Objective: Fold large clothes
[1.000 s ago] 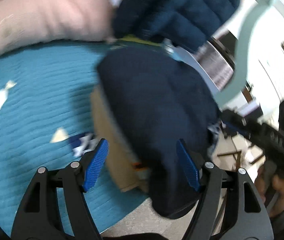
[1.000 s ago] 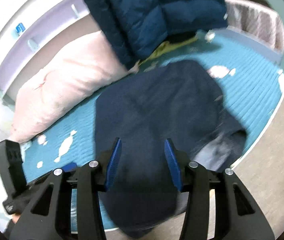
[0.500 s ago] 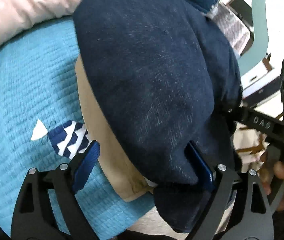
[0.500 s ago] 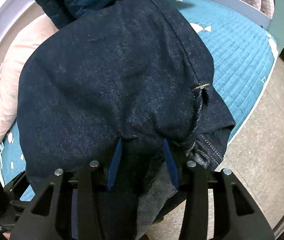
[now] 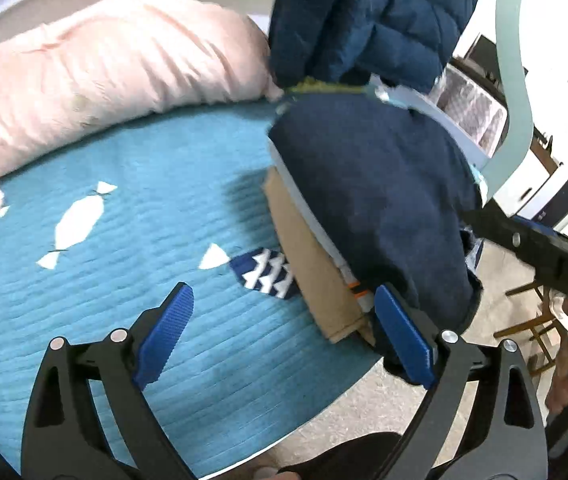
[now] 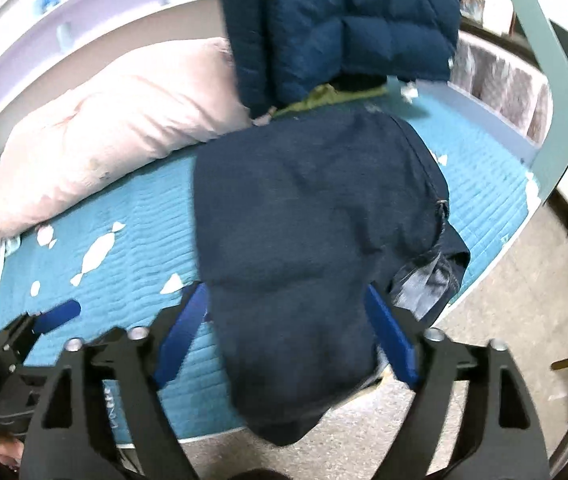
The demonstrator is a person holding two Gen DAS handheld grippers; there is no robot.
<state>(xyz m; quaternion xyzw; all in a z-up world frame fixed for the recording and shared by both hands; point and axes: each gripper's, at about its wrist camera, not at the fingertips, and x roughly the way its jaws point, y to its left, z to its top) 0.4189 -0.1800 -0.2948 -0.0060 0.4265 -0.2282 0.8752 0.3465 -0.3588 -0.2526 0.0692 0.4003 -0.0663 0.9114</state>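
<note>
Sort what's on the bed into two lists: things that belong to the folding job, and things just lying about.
Job:
dark denim garment
tan garment beneath it
left gripper, open
right gripper, open

Lying about:
pink pillow
navy puffer jacket
teal quilt

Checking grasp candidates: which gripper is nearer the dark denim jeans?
Right. The right gripper is open with its fingers straddling the near end of the jeans. The left gripper is open over the blue quilt, jeans just beyond its right finger.

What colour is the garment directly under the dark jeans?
Tan, under the dark jeans; tan garment shows best in the left wrist view.
</note>
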